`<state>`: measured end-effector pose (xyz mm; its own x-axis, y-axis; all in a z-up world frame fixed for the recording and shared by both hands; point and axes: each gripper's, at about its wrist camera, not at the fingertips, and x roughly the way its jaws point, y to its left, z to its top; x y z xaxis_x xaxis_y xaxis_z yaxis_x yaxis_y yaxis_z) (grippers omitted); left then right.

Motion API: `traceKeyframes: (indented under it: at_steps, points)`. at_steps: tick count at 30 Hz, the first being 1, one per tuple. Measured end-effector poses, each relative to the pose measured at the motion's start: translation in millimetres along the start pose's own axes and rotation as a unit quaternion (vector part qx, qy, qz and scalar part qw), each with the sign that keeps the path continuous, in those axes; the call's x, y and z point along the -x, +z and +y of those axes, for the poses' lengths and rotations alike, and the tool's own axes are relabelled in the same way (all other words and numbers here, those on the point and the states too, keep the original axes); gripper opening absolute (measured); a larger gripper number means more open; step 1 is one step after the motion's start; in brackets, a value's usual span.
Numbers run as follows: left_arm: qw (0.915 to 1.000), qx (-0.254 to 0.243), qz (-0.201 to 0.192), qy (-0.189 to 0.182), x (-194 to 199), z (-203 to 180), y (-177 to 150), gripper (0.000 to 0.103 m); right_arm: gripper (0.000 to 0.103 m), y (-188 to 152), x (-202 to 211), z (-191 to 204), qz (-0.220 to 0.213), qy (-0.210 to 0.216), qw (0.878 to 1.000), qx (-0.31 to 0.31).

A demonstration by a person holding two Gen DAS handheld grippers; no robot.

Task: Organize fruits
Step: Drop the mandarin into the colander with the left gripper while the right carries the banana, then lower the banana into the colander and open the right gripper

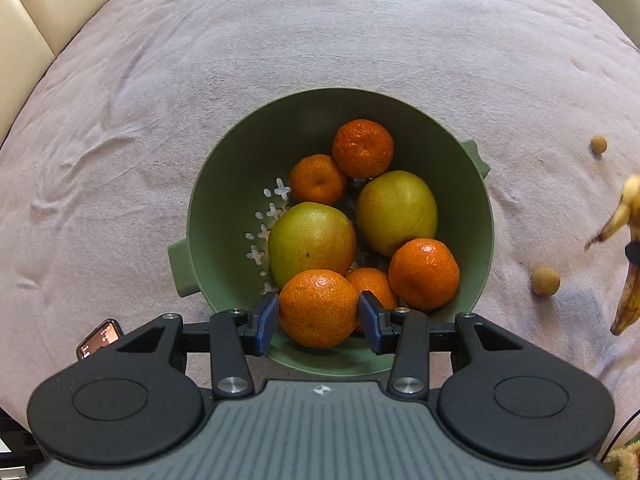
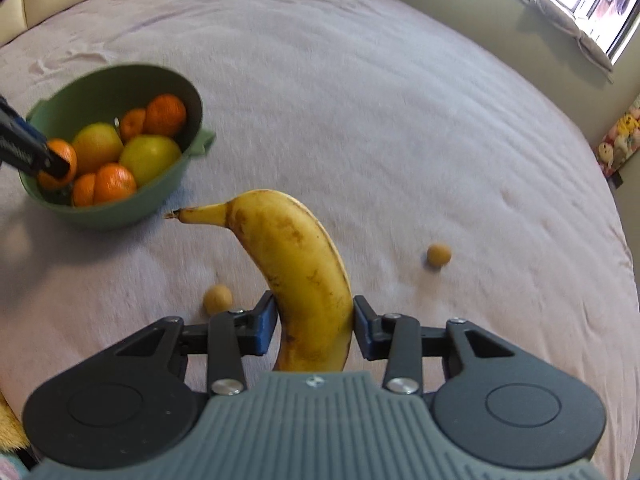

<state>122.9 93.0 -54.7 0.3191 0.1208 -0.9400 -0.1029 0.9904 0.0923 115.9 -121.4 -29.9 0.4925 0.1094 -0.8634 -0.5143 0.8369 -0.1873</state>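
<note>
Across the whole scene spreads a pale pink cloth (image 1: 200, 100), rumpled in places. On it stands a green colander bowl (image 1: 224, 184) with small side handles and cut-out holes in its wall. Inside lie two yellow-green pears (image 1: 394, 210), touching each other, with four tangerines (image 1: 362, 148) packed around them. A spotted banana (image 2: 296, 264) is clamped between the blue pads of the right gripper (image 2: 314, 324), clear of the cloth, its stem pointing toward the bowl. The left gripper (image 1: 318, 314) holds a fifth tangerine (image 1: 318, 306) over the bowl's near rim, its pads pressed on the fruit's sides. Two small tan round fruits (image 2: 439, 255) rest on the cloth, one on each side of the banana, well apart from the bowl.
</note>
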Motion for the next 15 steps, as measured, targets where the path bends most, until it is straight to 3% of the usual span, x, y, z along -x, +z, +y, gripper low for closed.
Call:
traceKeyframes:
  at_steps: [6,15]
  points:
    - [0.9995,-0.020,0.023,0.007,-7,-3,-3,0.050,0.037,32,14,9,-0.036,0.017,0.999,0.012]
    - [0.9999,-0.007,0.013,0.007,-3,4,-3,0.064,0.038,85,27,25,-0.080,0.045,0.995,0.034]
